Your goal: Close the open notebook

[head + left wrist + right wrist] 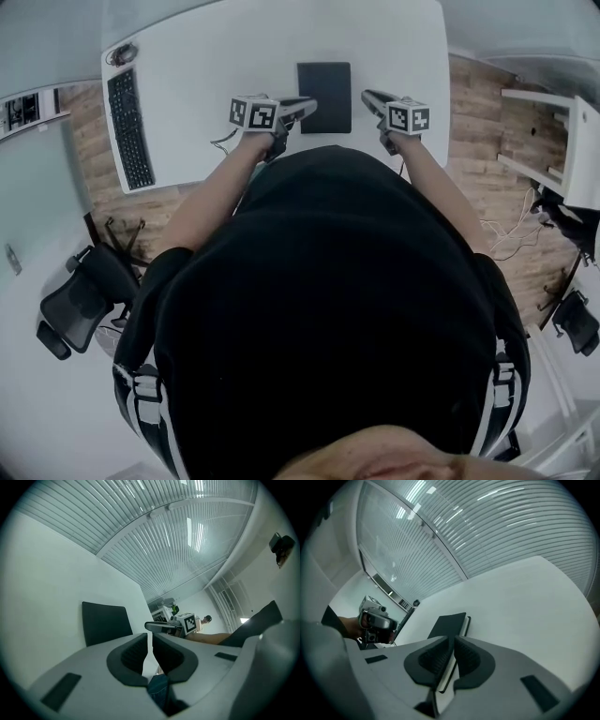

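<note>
Notebook [323, 97] closed, black cover up, flat on desk [216, 56], mid-width, near our edge. Left gripper [307, 103] tip at its left edge; we cannot tell contact. Right gripper [368, 96] just beside right edge, apart. Both jaws together, nothing between. We see bare desk beyond notebook; keyboard [129, 127] well apart along left edge.

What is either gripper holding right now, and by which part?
Nothing. The left gripper and right gripper are both shut and empty; the notebook lies closed on the table.
</note>
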### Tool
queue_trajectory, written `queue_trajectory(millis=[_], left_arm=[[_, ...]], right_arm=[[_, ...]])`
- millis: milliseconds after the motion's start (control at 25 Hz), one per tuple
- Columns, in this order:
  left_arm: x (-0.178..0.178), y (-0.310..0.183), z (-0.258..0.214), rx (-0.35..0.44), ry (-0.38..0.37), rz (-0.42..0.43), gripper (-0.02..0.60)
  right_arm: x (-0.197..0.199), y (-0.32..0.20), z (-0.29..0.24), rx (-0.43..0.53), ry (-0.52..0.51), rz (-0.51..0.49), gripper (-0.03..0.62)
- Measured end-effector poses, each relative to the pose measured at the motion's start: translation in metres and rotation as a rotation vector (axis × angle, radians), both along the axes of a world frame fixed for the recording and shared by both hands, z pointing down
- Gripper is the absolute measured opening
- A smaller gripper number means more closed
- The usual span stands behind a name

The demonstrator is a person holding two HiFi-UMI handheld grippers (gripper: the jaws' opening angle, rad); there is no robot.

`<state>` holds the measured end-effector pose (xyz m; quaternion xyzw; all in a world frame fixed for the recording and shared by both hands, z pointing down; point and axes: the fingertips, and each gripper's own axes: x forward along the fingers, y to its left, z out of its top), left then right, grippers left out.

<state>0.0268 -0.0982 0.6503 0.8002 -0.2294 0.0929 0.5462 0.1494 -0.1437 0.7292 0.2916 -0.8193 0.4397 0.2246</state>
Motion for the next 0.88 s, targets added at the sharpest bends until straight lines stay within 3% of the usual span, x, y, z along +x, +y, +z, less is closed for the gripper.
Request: queue_trajectory(millis=[360, 880], left_arm=[[-0.010, 0.014, -0.006, 0.060, -0.077, -0.042, 0.040], [-0.017, 0.023, -0.045, 0.188, -0.063, -0.136, 0.031]], right_arm=[[0.010, 0.015, -0.023, 0.084, 0.013, -0.009, 0.060], [0.019, 0.033, -0.065, 0.221, 0.038, 0.010, 0.058]])
